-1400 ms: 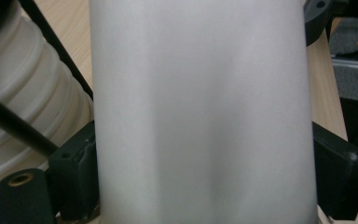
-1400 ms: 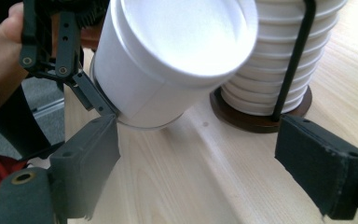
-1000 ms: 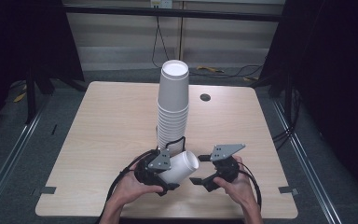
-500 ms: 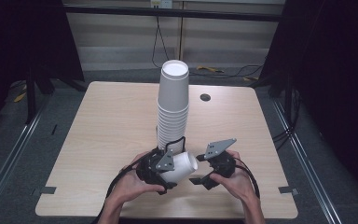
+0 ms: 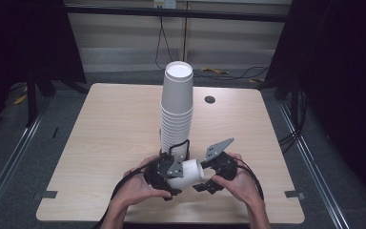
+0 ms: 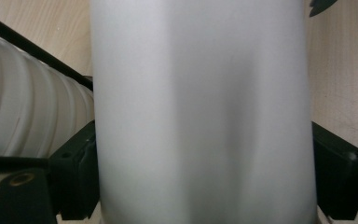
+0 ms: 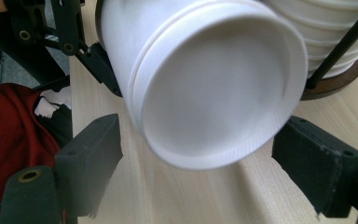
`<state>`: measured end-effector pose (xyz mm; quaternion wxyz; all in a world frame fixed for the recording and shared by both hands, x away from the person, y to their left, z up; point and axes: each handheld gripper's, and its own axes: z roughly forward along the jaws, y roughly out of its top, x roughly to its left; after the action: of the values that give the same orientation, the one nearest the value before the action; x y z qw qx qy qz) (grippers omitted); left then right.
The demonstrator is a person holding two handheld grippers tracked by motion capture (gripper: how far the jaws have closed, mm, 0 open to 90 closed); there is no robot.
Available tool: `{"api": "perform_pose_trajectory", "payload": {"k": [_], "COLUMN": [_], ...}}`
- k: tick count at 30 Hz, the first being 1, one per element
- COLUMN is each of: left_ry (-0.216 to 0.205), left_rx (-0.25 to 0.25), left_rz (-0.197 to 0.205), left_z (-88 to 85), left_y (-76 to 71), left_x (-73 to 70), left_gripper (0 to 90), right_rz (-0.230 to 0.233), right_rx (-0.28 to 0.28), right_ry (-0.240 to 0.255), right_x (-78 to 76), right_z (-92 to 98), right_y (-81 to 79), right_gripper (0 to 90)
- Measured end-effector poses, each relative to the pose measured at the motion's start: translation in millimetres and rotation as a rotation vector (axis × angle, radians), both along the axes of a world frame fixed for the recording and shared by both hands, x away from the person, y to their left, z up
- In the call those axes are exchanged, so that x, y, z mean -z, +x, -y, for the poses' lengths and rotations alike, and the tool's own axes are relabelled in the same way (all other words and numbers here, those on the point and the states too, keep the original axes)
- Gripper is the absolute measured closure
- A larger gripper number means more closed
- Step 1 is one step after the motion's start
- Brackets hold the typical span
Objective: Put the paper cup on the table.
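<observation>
Sideways, a white paper cup clamped in the left gripper.
Right gripper faces its base, jaws apart; cup stack stands just behind.

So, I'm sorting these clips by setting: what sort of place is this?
Probably a lab or recording studio, not a home: a bare wooden table ringed by black curtains, loose cables on the floor behind, and a stack of paper cups as the sole prop.
</observation>
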<state>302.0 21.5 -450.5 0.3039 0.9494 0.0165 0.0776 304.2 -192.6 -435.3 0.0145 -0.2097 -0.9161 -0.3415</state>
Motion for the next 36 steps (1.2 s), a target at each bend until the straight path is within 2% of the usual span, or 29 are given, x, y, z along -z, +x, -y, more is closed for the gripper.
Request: {"api": "perform_pose_trajectory", "payload": {"k": [1, 3, 6, 7, 8, 9, 10, 12, 14, 20, 25, 26, 27, 29, 31, 32, 33, 34, 35, 36], "left_ry": [0.041, 0.064, 0.041, 0.05, 0.077, 0.09, 0.083, 0.099, 0.055, 0.071, 0.054, 0.066, 0.053, 0.051, 0.073, 0.044, 0.056, 0.076, 0.038, 0.032], "left_rx": [0.03, 0.05, 0.035, 0.042, 0.066, 0.076, 0.072, 0.087, 0.052, 0.062, 0.062, 0.077, 0.07, 0.078, 0.1, 0.075, 0.072, 0.102, 0.08, 0.074], "left_rz": [0.019, 0.021, 0.006, 0.011, 0.017, 0.023, 0.018, 0.025, 0.004, 0.004, -0.001, 0.006, 0.002, 0.001, 0.024, 0.013, 0.025, 0.029, 0.007, 0.016], "left_z": [0.2, 1.2, 4.5, 5.5, 6.3, 7.0, 7.7, 9.1, 13.0, 19.4, 18.8, 18.7, 19.1, 19.5, 18.7, 18.8, 17.7, 16.8, 17.1, 16.8], "left_y": [1.7, 2.4, 0.0, 0.1, 1.0, 1.4, 0.8, 1.3, -2.3, -5.2, -6.1, -4.8, -5.5, -6.2, -4.2, -6.2, -6.0, -3.8, -5.9, -6.2], "left_x": [-1.7, -2.7, -0.3, -0.3, -1.1, -1.2, -0.3, -0.7, 2.5, 6.7, 7.2, 6.7, 7.1, 5.9, 2.9, 4.3, 2.9, 1.4, 3.9, 4.1], "left_gripper": [13.4, 13.3, 13.4, 13.4, 13.4, 13.4, 13.4, 13.4, 13.4, 13.3, 13.4, 13.4, 13.4, 13.4, 13.3, 13.3, 13.3, 13.3, 13.3, 13.3], "right_rz": [-0.001, -0.003, -0.012, -0.01, -0.01, -0.025, -0.016, -0.026, -0.019, -0.034, -0.046, -0.054, -0.058, -0.061, -0.058, -0.053, -0.048, -0.042, -0.042, -0.045], "right_rx": [-0.004, -0.013, -0.044, -0.044, -0.046, -0.064, -0.062, -0.075, -0.085, -0.116, -0.124, -0.129, -0.128, -0.132, -0.149, -0.146, -0.15, -0.148, -0.151, -0.15], "right_ry": [-0.007, -0.027, -0.031, -0.038, -0.037, -0.034, -0.037, -0.038, -0.055, -0.051, -0.054, -0.048, -0.051, -0.046, -0.048, -0.051, -0.054, -0.047, -0.039, -0.045], "right_x": [0.4, 0.7, 1.6, 1.7, 2.1, 2.6, 2.1, 1.8, 1.6, -0.4, -2.2, -1.6, -1.4, -0.8, -0.4, -0.4, -1.1, -1.6, -2.5, -3.8], "right_z": [-0.9, -2.7, -5.4, -5.9, -6.1, -6.2, -6.2, -6.5, -8.6, -11.2, -13.0, -12.8, -12.8, -14.0, -15.4, -16.3, -16.5, -16.4, -16.0, -15.9], "right_y": [0.7, 2.0, 4.1, 4.0, 4.6, 5.5, 5.7, 6.8, 6.9, 8.3, 8.6, 9.2, 9.4, 9.4, 9.1, 8.7, 8.5, 8.4, 8.7, 8.7], "right_gripper": [15.7, 15.9, 16.0, 15.9, 16.2, 16.3, 16.1, 16.2, 16.1, 18.0, 17.6, 17.6, 17.7, 18.0, 17.6, 17.6, 17.8, 18.2, 18.9, 19.1]}}
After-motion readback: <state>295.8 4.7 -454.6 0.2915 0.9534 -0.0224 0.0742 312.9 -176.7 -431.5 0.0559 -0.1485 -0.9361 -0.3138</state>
